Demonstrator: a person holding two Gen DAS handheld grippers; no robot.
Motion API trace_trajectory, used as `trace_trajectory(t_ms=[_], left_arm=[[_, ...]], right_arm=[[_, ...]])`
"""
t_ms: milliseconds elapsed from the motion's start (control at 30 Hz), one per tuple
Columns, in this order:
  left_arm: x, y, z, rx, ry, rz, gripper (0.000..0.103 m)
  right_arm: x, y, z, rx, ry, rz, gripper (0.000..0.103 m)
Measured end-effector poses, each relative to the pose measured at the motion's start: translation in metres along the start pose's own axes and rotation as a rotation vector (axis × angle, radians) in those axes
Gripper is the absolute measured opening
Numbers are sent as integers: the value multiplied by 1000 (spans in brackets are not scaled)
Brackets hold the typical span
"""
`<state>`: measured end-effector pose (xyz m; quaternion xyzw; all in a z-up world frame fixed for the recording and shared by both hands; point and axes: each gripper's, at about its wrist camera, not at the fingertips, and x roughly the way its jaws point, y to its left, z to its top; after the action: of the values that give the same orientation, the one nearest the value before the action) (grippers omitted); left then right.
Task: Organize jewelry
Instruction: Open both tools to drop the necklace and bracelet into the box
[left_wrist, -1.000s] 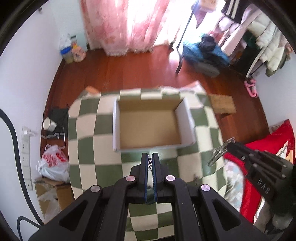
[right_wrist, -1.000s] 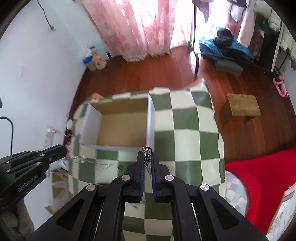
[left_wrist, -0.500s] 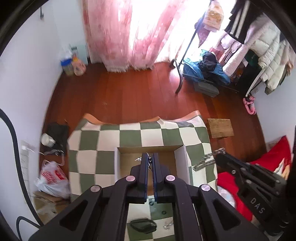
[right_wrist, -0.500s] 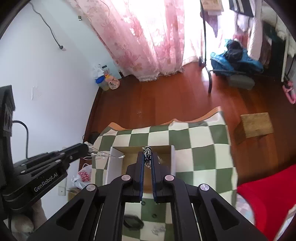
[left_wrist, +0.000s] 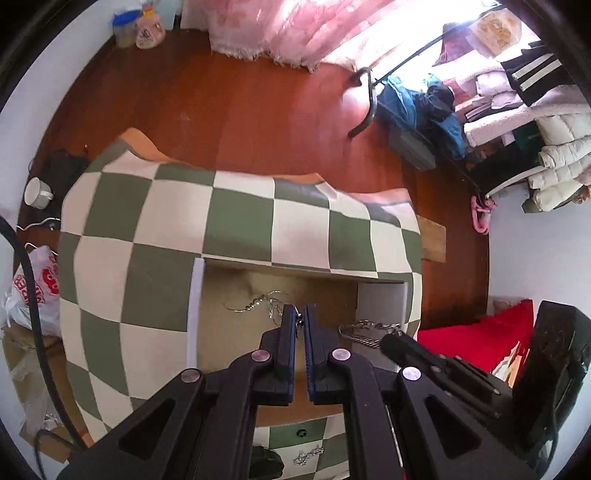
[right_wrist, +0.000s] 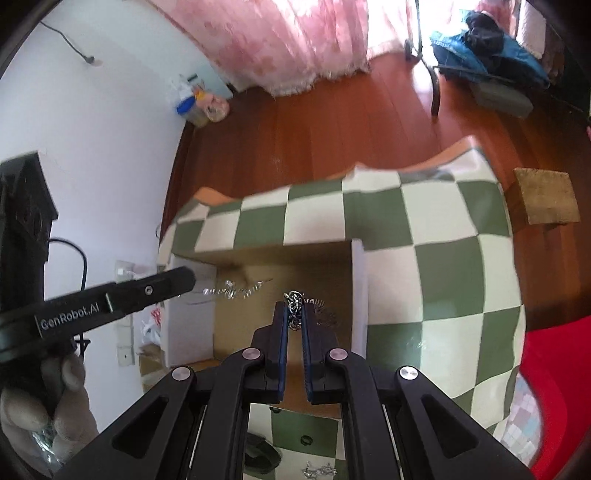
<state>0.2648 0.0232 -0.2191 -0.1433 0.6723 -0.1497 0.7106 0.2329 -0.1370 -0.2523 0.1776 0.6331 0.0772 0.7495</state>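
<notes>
An open cardboard box (left_wrist: 197, 306) lies on the green-and-white checked cloth (left_wrist: 166, 214). My left gripper (left_wrist: 300, 314) is shut on a thin silver necklace (left_wrist: 255, 303) whose loose end trails over the box floor. In the right wrist view the same left gripper (right_wrist: 189, 281) comes in from the left with that thin necklace (right_wrist: 236, 290) hanging off its tip. My right gripper (right_wrist: 294, 309) is shut on a chunky silver chain (right_wrist: 293, 300) above the box (right_wrist: 357, 280) interior. From the left wrist view the right gripper (left_wrist: 388, 338) holds the chunky chain (left_wrist: 364, 331) near the box's right wall.
In front of the box on the cloth lie a small ring (right_wrist: 306, 439), a silver jewelry piece (right_wrist: 317, 470) and a dark object (right_wrist: 263, 454). A wooden block (right_wrist: 543, 201) stands on the floor at right, next to a red cushion (right_wrist: 554, 369). A gloved hand (right_wrist: 55, 387) grips the left tool.
Both grippers have come down and forward from above the table to just over the box interior, each still holding its chain. The box now fills more of both views.
</notes>
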Motion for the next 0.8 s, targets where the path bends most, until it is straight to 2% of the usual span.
trace_trajectory(t_ms=[67, 133, 200, 233, 267, 367, 433, 467, 533, 567, 600, 700, 800], left_arm=[[1, 0, -1, 8, 7, 6, 5], [1, -1, -2, 20, 12, 49, 9], [-3, -3, -4, 27, -8, 105, 31], [-3, -2, -4, 24, -13, 109, 60], [-5, -1, -4, 21, -21, 117, 85], [-13, 3, -6, 33, -65, 178, 90], [-20, 6, -8, 34, -97, 198, 94], [-26, 7, -10, 34, -120, 209, 98], [-33, 9, -11, 39, -160, 247, 101], [-37, 10, -13, 42, -184, 267, 102], [-43, 11, -17, 43, -211, 289, 102], [-55, 11, -24, 51, -275, 363, 103], [-71, 11, -39, 67, -364, 441, 103]], right_arm=[[8, 0, -2, -1, 25, -4, 8], [15, 2, -4, -8, 48, -21, 9], [19, 3, -6, -8, 68, -25, 9], [19, 3, -6, -7, 74, -28, 9], [16, 4, -7, -10, 73, -35, 9], [12, 8, -9, -21, 72, -51, 25], [7, 10, -11, -32, 65, -75, 48], [4, 11, -12, -38, 64, -84, 53], [-2, 14, -15, -61, 59, -127, 78], [-4, 16, -17, -76, 58, -163, 84], [-6, 17, -19, -86, 55, -190, 87], [-16, 21, -30, -103, 50, -281, 89], [-24, 23, -40, -110, 44, -329, 92]])
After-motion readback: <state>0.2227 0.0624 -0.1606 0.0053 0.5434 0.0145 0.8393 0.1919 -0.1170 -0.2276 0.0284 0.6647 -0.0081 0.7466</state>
